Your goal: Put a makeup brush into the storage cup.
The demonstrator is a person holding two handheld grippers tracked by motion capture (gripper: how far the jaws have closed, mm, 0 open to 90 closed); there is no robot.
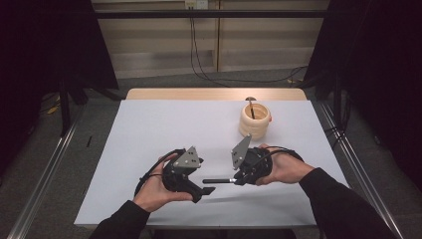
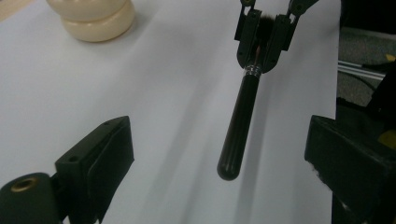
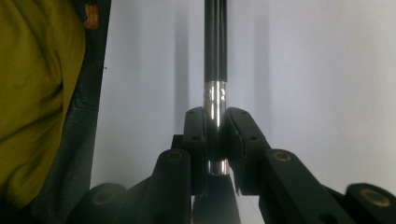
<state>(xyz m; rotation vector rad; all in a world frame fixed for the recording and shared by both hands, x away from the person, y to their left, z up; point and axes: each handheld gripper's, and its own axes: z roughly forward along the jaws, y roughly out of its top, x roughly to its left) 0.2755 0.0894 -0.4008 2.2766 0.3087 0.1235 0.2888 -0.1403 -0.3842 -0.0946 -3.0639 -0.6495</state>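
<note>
My left claw (image 1: 208,190) sits low near the front edge of the white table (image 1: 149,129), a bit left of centre in the high view, jaws pointing right toward the other claw. Its jaws stand wide with nothing pressed between them; in the left gripper view the two black jaws sit far apart at the bottom corners, and the free end of the brush handle hangs in the space ahead of them, touching neither. The brush (image 2: 239,126) is a dark thing with a long, rounded black handle and a silver ferrule; it lies roughly level above the table, handle tip toward my left claw, head end toward the right. In the high view the brush (image 1: 217,180) bridges the gap between the two claws. My right claw (image 1: 235,180) is clamped narrow on the brush at the ferrule: the right gripper view shows both pads tight against the shiny metal band (image 3: 215,100), with the handle running straight up and away from them. The bristle end is tucked behind the jaws, so I can't tell its shape. Farther right and back on the table, well apart from both claws, stands a cream ribbed holder (image 1: 255,121) with a dark-handled tool upright in it.
</note>
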